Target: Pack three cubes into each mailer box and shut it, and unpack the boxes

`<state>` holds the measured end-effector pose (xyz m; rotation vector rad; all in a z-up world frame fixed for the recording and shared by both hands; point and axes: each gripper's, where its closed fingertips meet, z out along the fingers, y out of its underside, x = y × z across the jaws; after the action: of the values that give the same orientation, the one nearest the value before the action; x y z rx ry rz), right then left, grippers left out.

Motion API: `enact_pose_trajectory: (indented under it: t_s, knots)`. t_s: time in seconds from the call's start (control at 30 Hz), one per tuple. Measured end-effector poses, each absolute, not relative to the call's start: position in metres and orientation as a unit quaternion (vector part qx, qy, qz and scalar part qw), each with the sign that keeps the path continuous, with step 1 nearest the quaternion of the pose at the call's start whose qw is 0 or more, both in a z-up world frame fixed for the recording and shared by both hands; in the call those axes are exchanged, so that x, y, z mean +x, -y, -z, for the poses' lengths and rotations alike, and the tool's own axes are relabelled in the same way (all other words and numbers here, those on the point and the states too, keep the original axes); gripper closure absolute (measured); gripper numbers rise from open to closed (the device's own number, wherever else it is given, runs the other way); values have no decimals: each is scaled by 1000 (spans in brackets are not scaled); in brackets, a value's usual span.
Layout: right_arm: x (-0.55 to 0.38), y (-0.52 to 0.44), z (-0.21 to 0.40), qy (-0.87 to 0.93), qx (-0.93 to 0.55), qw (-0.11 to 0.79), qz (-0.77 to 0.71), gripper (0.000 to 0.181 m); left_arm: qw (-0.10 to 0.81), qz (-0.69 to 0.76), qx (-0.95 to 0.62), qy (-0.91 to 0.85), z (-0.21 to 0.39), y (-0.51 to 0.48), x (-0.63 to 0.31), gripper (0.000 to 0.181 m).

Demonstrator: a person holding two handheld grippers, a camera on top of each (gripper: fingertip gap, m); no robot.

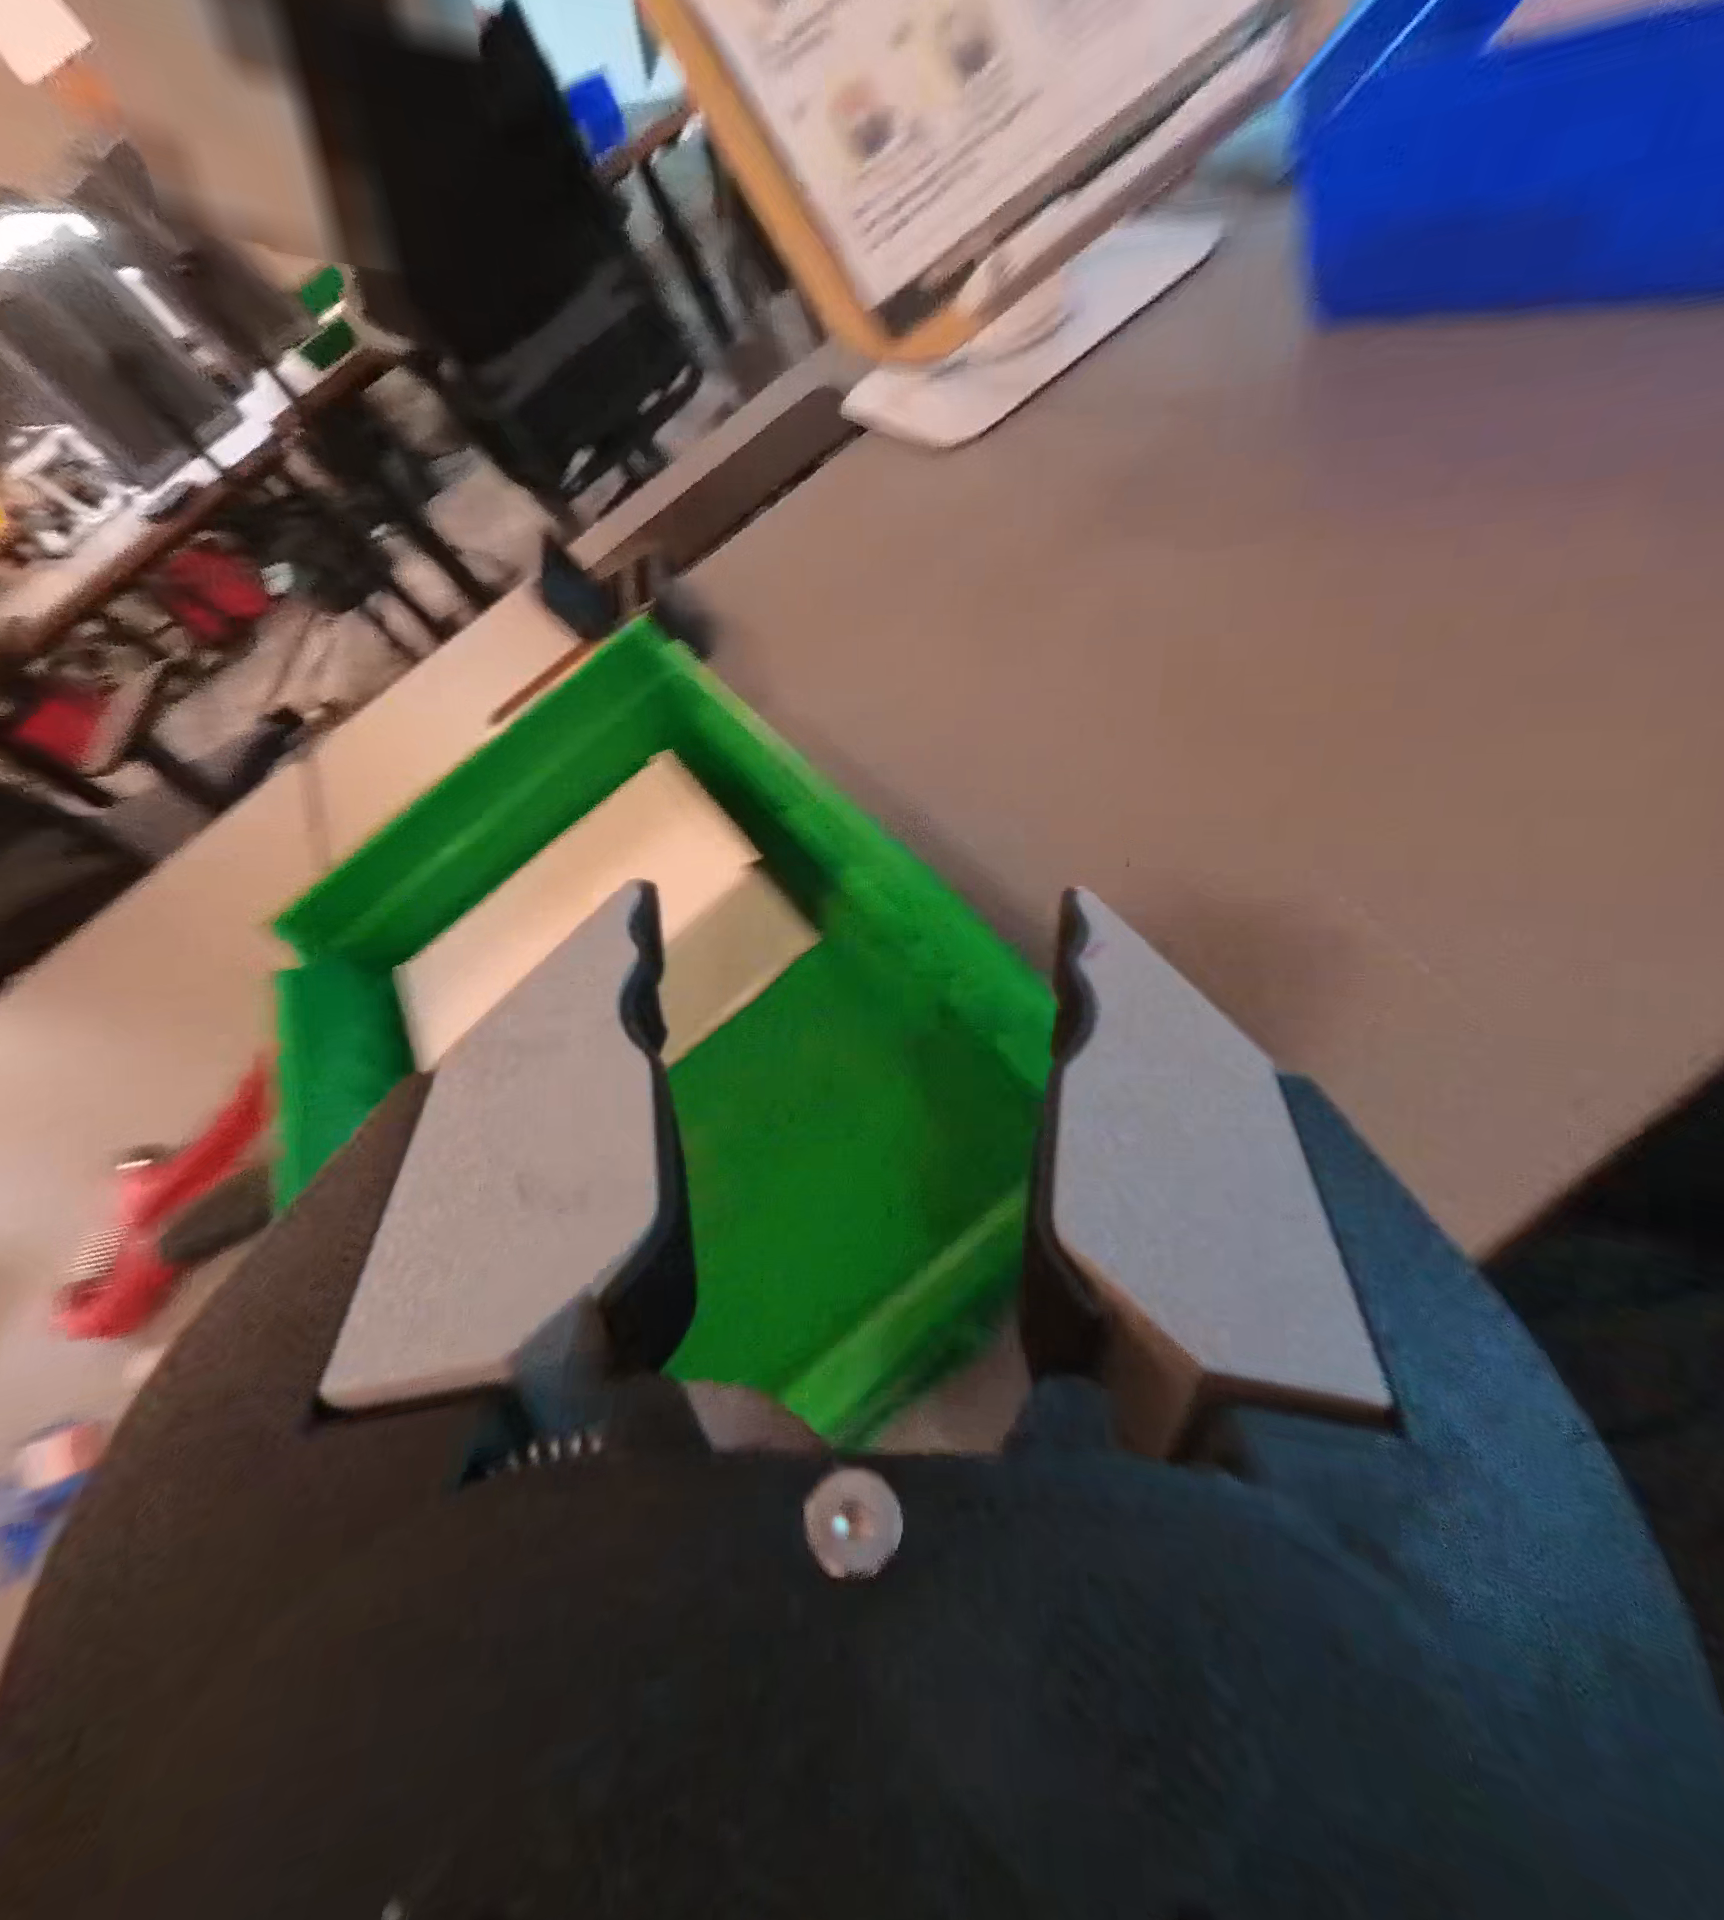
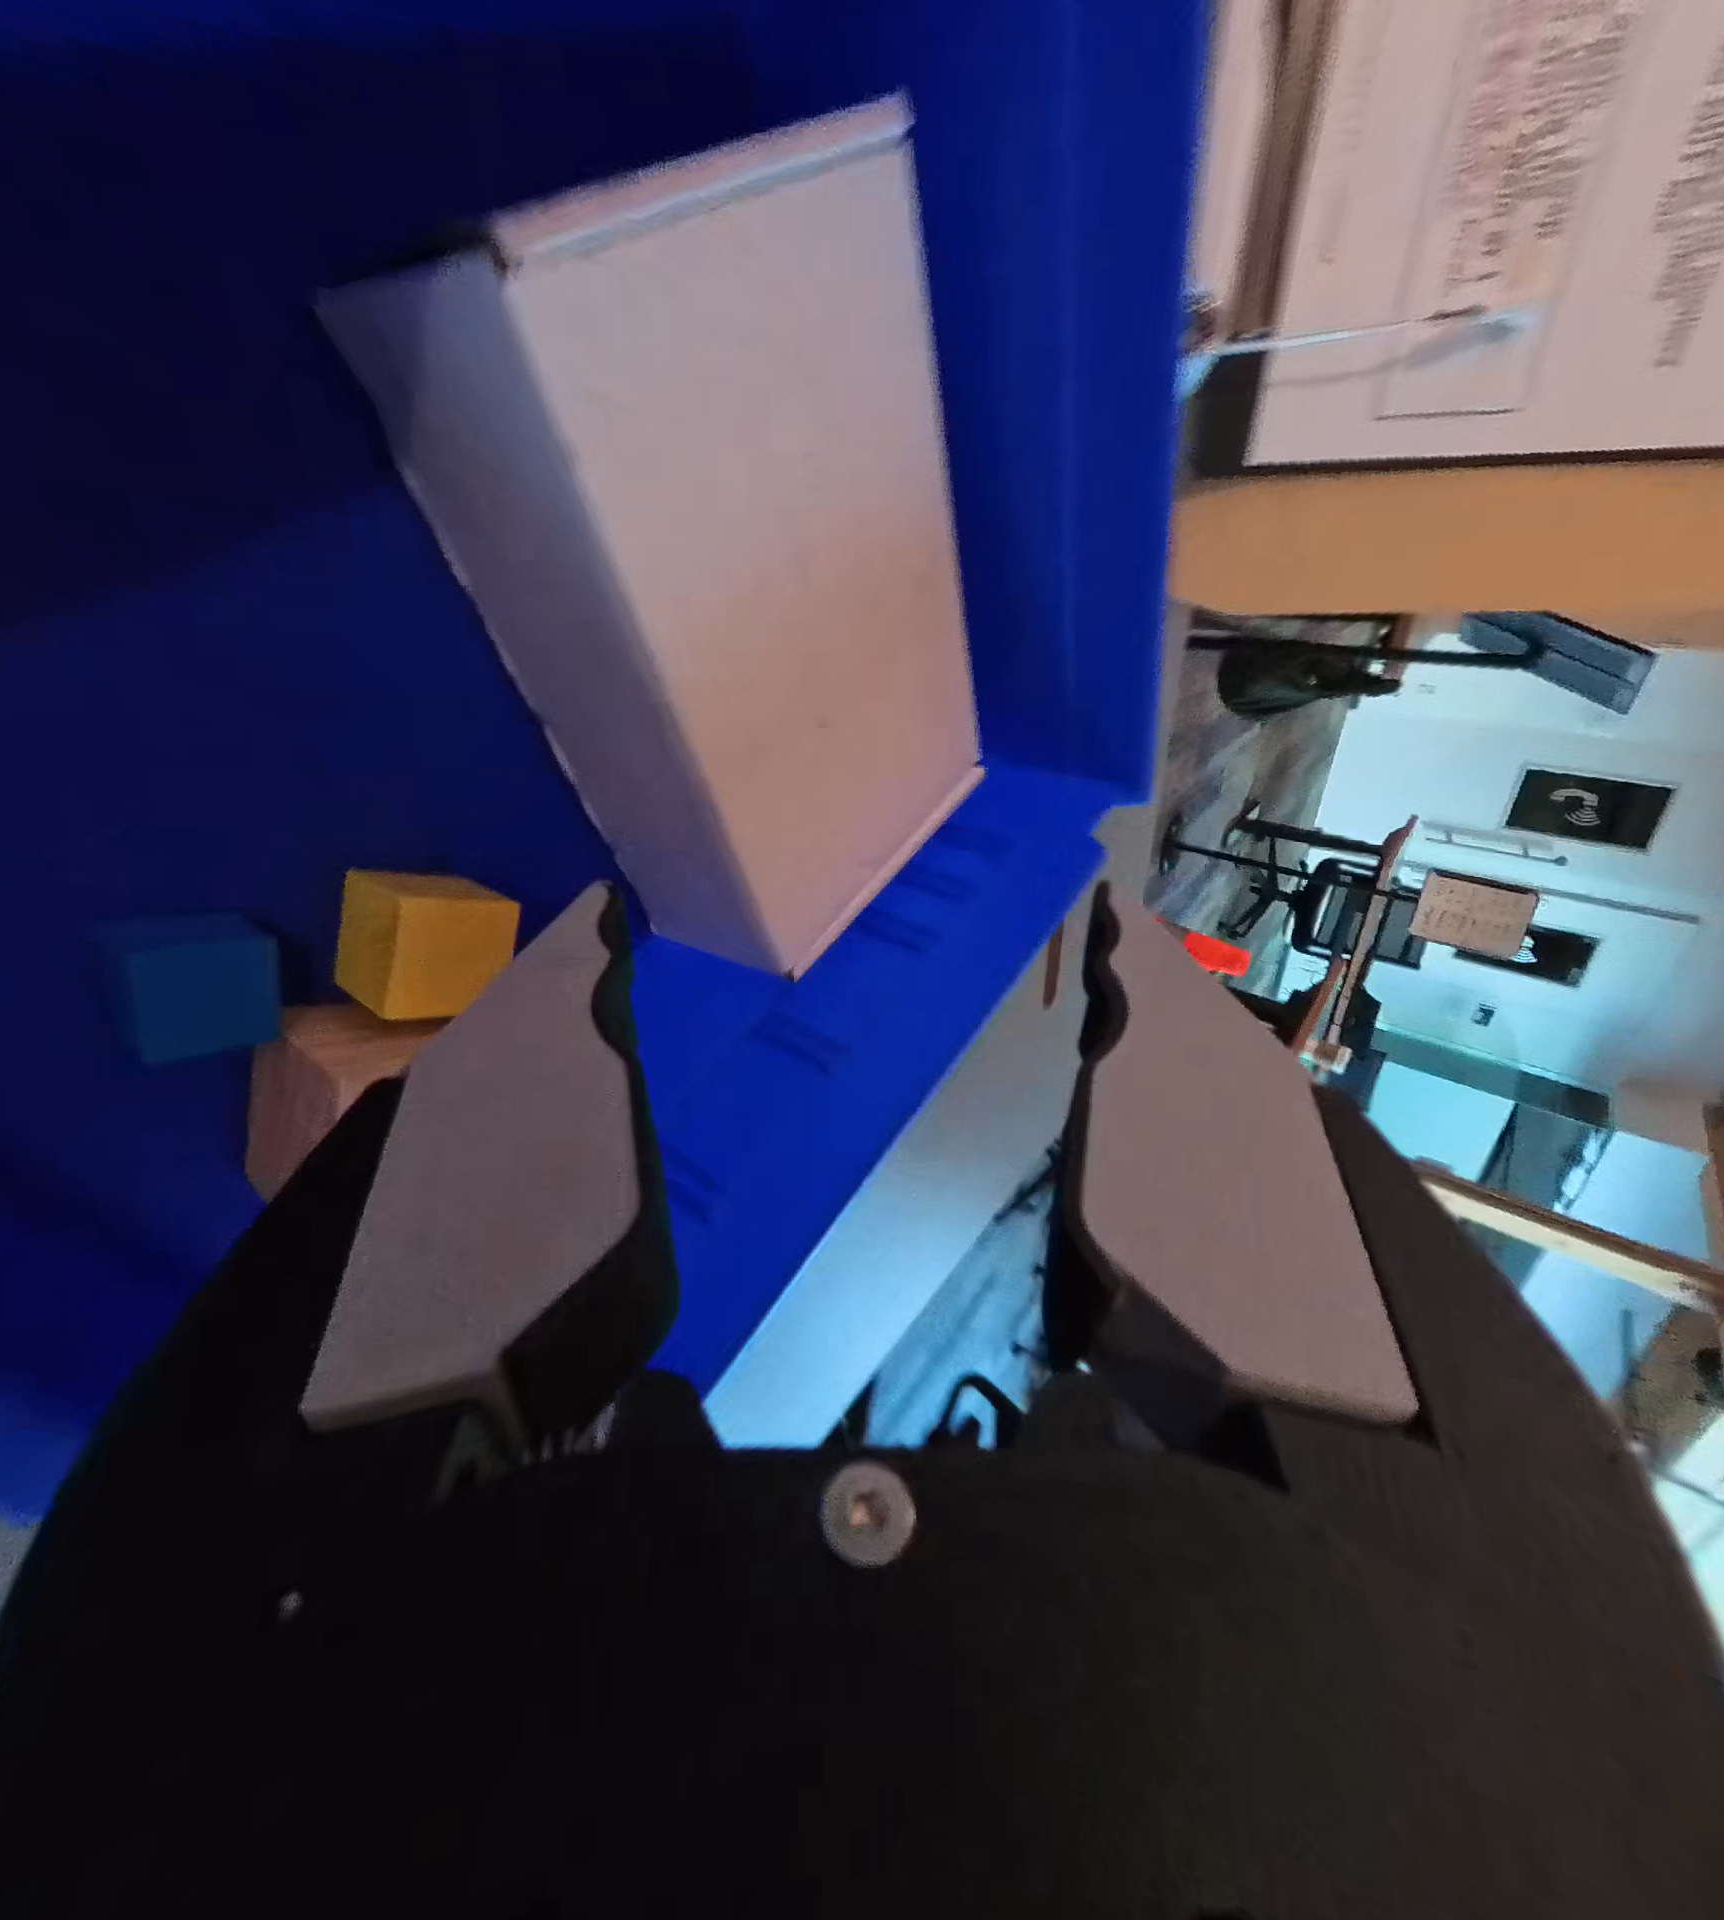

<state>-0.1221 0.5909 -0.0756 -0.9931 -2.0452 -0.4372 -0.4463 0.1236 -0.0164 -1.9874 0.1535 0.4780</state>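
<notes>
In the left wrist view my left gripper is open and empty, just above a green bin. A closed white mailer box lies in the bin's far part, partly hidden by my left finger. In the right wrist view my right gripper is open and empty at the rim of a blue bin. A closed white mailer box leans inside it, just beyond my fingertips. A yellow cube, a blue cube and a wooden cube sit together at the left.
The green bin sits on a brown table near its front edge. The blue bin stands at the table's far right. A framed board on a white base stands behind. Red clutter lies at the left. Across from one pair of fingers to the other is roughly 55 cm. My right gripper is the nearer one to the yellow cube: about 5 cm, against 55 cm.
</notes>
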Motion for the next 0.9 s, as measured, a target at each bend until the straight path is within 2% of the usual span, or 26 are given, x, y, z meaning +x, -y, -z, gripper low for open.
enact_pose_trajectory:
  t_s: [0.1,0.2,0.3,0.33,0.4,0.47,0.5,0.53,0.73,0.83,0.9]
  knots:
    - [-130,-562,42,779,-416,460,96,99,450,-266,-845,-113,14,-138,-499,99]
    - [-147,-502,16,758,-428,492,-22,100,358,-303,-859,-205,39,-163,-535,99]
    - [-170,-419,17,764,-452,431,-160,92,274,-270,-890,-243,85,-180,-558,93]
    - [-180,-395,18,761,-455,421,-195,99,258,-262,-899,-239,97,-186,-566,90]
    - [-197,-351,23,761,-439,409,-247,101,241,-261,-905,-236,115,-197,-581,81]
    - [-210,-318,37,773,-417,393,-272,102,210,-271,-907,-246,136,-201,-594,81]
    - [-216,-305,46,778,-410,383,-284,102,205,-283,-903,-251,142,-204,-599,100]
    - [-222,-293,55,783,-402,370,-296,102,220,-283,-893,-270,140,-210,-598,104]
    - [-258,-269,111,805,-393,321,-308,103,164,-298,-893,-293,137,-210,-609,112]
    - [-265,-266,131,818,-387,308,-294,104,164,-315,-887,-296,123,-205,-610,124]
    - [-267,-268,137,819,-387,314,-284,106,175,-330,-881,-289,110,-200,-610,126]
